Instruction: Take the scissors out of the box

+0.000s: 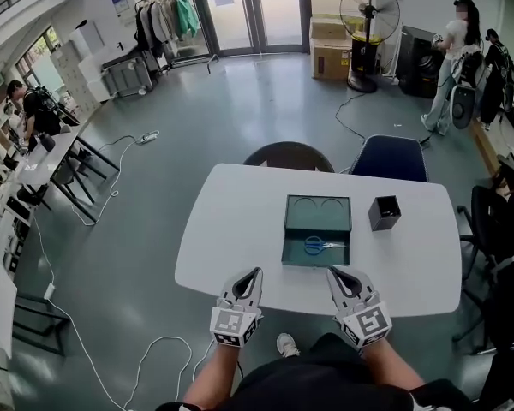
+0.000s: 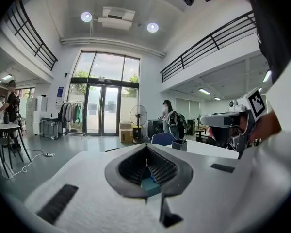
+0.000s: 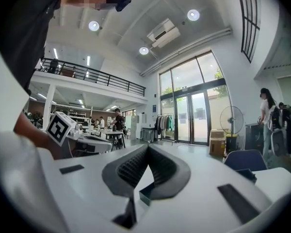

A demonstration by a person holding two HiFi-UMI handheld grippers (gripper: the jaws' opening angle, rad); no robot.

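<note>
Head view: the open box point(image 1: 284, 255) lies at the middle of the white table point(image 1: 231, 229); its far half shows two round recesses, and the blue-handled scissors point(image 1: 315, 246) lie flat in its near half, touched by neither gripper. The left gripper point(image 1: 255, 274) and right gripper point(image 1: 332, 273) hover at the table's near edge, near the box, each with fingers pressed together on nothing. A black square holder point(image 1: 384, 212) stands just right of the box

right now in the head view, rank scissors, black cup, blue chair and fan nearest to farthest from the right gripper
1. scissors, in the box just ahead of the right gripper
2. black cup, on the table, right side
3. blue chair, behind the table
4. fan, far back
</note>
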